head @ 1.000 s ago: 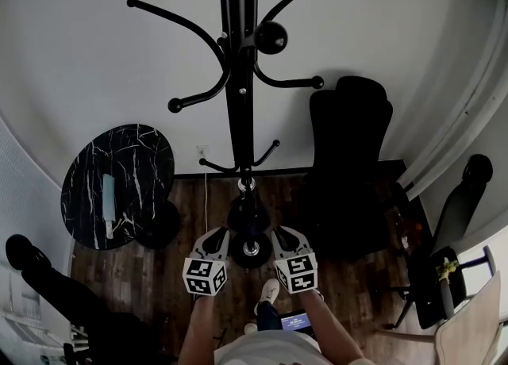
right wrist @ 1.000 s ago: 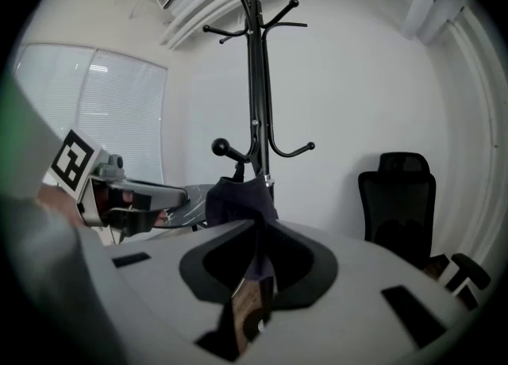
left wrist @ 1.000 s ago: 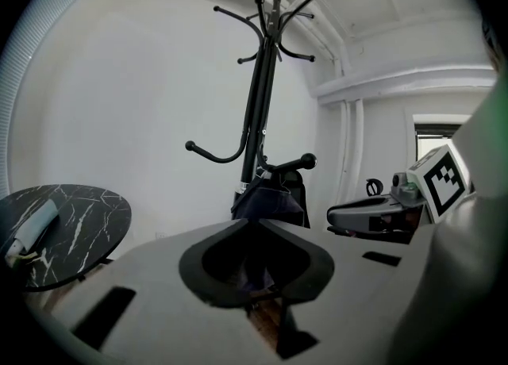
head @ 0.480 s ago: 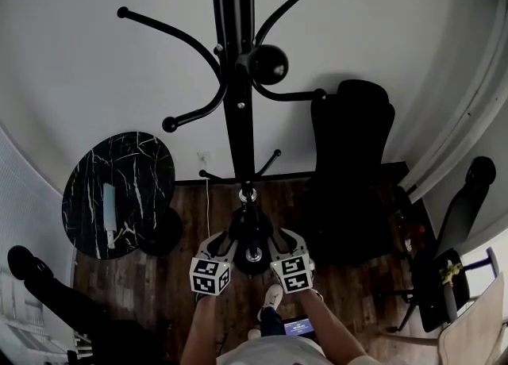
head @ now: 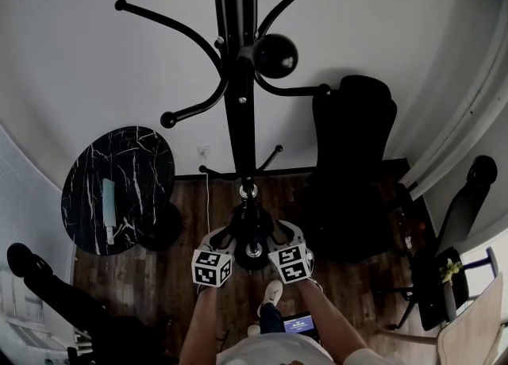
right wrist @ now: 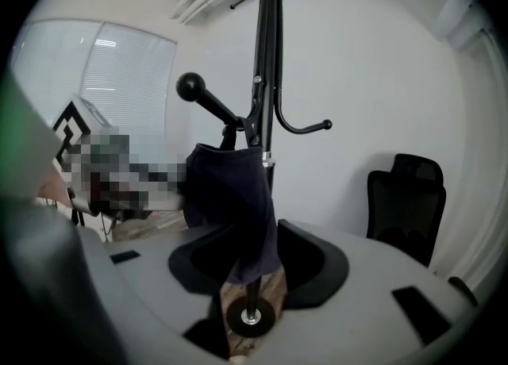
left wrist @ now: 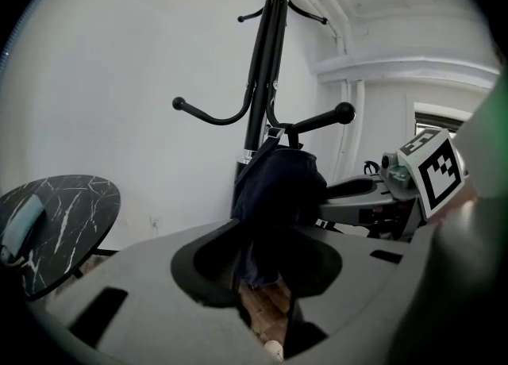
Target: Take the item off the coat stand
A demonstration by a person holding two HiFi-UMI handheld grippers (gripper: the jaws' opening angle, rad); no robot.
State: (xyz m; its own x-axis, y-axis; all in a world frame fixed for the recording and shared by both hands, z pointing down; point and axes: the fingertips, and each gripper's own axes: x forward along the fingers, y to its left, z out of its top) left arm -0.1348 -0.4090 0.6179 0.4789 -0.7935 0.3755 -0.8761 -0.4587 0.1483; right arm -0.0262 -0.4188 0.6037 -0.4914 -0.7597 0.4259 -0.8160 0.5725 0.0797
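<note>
Now | left gripper (head: 217, 236): jaws apart, clamping nothing | right gripper (head: 286, 232): jaws apart, clamping nothing | dark cloth (left wrist: 274, 197): hanging from a low hook of the coat stand (head: 235, 101), just ahead of both grippers
</note>
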